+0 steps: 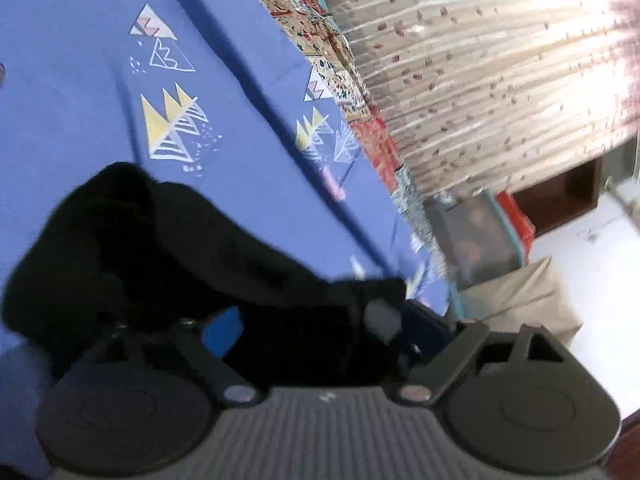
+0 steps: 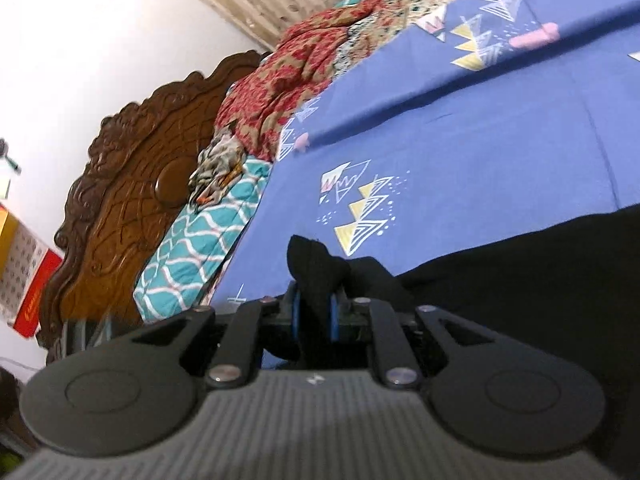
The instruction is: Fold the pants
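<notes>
Lying black and bunched on the blue sheet: pants [image 2: 520,264], one pinched corner poking up, folds heaping in soft mounds.

The right gripper [image 2: 314,316] is seen from its own wrist camera at 6 o'clock, its two blue-edged fingers [image 2: 296,316] drawn close together, with a bunch of the black pants [image 2: 316,268] pinched between them and pushed up toward 12 o'clock. The left gripper [image 1: 312,328] is presented at 6 o'clock in its own view, fingers set wider apart; one blue pad [image 1: 222,328] is exposed at 9 o'clock, the other is mostly hidden, and black cloth is draped across the gap, so a firm pinch cannot be confirmed.
</notes>
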A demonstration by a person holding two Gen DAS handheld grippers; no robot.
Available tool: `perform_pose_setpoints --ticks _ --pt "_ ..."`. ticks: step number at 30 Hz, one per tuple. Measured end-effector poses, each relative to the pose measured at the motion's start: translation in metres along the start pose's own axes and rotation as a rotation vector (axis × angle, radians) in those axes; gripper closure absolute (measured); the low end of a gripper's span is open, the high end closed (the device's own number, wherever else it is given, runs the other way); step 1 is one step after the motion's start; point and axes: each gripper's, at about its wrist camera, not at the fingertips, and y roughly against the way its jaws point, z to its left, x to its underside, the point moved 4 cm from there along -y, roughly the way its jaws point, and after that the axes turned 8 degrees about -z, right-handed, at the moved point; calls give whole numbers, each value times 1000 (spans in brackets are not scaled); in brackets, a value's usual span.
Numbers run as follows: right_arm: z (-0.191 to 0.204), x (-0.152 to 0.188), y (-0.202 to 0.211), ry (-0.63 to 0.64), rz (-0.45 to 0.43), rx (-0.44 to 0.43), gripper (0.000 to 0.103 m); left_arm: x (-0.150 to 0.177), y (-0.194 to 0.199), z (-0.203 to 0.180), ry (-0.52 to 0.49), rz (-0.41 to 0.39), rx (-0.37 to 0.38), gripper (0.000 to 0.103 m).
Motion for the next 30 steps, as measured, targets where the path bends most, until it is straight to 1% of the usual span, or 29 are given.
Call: perform_pose_setpoints --ticks 1,2,3,4,5,6,8,9,11,13,14,17,19,20,21,23,24,26,28,29,30 --pt "2 5 7 6 -1 -2 86 -5 -4 2 28 -4 16 23" --pt "2 9 10 9 -1 -5 86 -10 -8 4 46 -8 22 42" --pt "3 10 11 11 0 -10 86 -14 -13 5 52 -7 21 73" --pt "4 12 11 20 4 -18 86 -19 -18 7 55 4 13 86" --pt "6 14 11 33 9 -24 86 -23 -23 8 57 12 3 95" --pt "9 15 8 50 20 -26 86 -28 -26 9 58 16 4 96" --pt "18 21 -1 98 45 -33 86 -40 -22 6 21 -5 -3 96" --pt "25 25 -6 139 63 -43 84 -49 -18 5 0 -23 -8 96" --pt "39 36 -19 256 101 -47 83 -66 -12 5 -21 -25 -17 95" --pt "54 50 -37 399 146 -36 77 -78 -8 8 -69 -4 -67 95" --pt "58 58 -47 456 177 -36 72 -81 -6 9 -103 13 -101 94" --pt "61 82 -77 580 288 -16 71 -76 9 14 -215 51 -207 88" --pt "56 102 -91 649 375 -11 70 -65 26 23 -276 55 -265 83" --pt "52 112 -94 674 413 -13 70 -58 36 30 -291 56 -300 79" --pt "50 121 -94 703 437 -10 69 -53 45 37 -288 51 -328 76" --pt "47 131 -91 743 457 -21 65 -42 61 57 -224 46 -363 72" --pt "47 133 -89 756 460 -27 64 -39 68 65 -181 43 -367 70" --pt "48 134 -86 781 458 -29 63 -34 77 75 -115 30 -350 67" --pt "49 133 -86 786 456 -27 63 -31 81 74 -84 15 -308 57" --pt "48 133 -87 781 456 -24 62 -30 80 71 -82 12 -292 43" --pt "47 133 -88 771 456 -21 62 -30 76 68 -92 14 -286 36"
